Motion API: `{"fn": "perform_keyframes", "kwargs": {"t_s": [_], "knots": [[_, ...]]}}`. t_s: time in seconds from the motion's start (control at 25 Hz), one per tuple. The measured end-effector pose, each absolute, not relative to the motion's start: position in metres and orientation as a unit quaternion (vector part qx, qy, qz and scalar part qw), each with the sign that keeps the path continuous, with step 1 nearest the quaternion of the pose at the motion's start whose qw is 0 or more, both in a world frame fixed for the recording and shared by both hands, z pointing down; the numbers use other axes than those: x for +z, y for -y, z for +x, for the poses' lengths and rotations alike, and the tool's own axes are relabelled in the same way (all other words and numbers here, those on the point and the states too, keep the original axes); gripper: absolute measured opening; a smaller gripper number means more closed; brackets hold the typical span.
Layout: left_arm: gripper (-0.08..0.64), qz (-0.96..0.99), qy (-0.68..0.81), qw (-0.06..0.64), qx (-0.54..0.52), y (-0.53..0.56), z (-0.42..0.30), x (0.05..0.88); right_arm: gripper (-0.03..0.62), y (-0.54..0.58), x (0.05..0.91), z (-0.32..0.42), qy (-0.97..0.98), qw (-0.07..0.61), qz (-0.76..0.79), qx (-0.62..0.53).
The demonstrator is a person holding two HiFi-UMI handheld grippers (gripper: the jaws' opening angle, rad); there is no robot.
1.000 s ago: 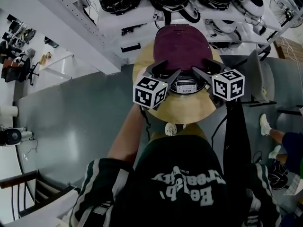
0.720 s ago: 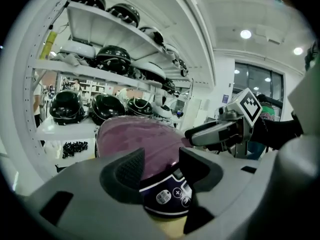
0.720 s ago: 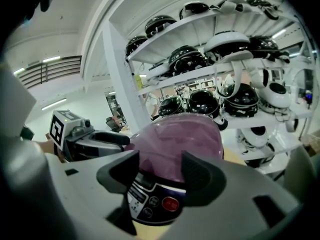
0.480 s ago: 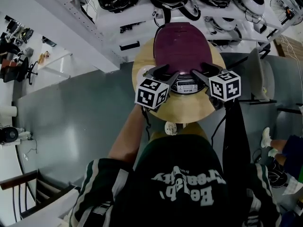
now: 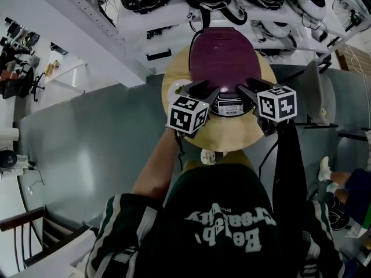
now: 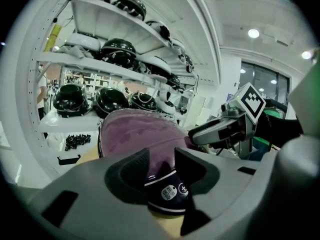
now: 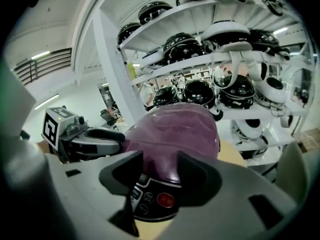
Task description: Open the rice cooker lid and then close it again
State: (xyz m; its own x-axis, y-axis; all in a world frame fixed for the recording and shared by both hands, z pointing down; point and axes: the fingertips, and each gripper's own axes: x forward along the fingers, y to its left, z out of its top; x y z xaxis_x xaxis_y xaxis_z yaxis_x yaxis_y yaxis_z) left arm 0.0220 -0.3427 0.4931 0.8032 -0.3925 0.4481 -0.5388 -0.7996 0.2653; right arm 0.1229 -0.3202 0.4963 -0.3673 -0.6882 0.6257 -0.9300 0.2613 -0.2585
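Head view: rice cooker [image 5: 223, 59], closed, sits at the round bench's [image 5: 232, 136] twelve o'clock side.
Left tongs [image 5: 204, 89] and right tongs [image 5: 250, 88], partly open and lately closing, aim at its front panel [image 5: 227, 105] from seven and five o'clock, gripping nothing.

We found a round wooden table [image 5: 232, 133] carrying the purple-lidded rice cooker [image 5: 223, 57], with a white dish [image 5: 175, 90] just beside it at the table's left edge.
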Motion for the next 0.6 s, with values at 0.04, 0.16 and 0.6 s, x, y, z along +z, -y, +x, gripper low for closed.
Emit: {"fn": "perform_keyframes", "kwargs": {"t_s": [0.04,0.16,0.6], "knots": [[0.158,0.929,0.251,0.192,0.191,0.3431,0.0222,0.4938,0.218,0.3207,0.4968,0.1233,0.767,0.201,0.527,0.306],[0.149,0.929,0.252,0.189,0.195,0.3444,0.0227,0.4949,0.21,0.322,0.4979,0.1246,0.763,0.205,0.529,0.308],[0.137,0.93,0.251,0.192,0.186,0.3455,0.0213,0.4947,0.178,0.3227,0.4984,0.1287,0.758,0.188,0.543,0.308]]}}
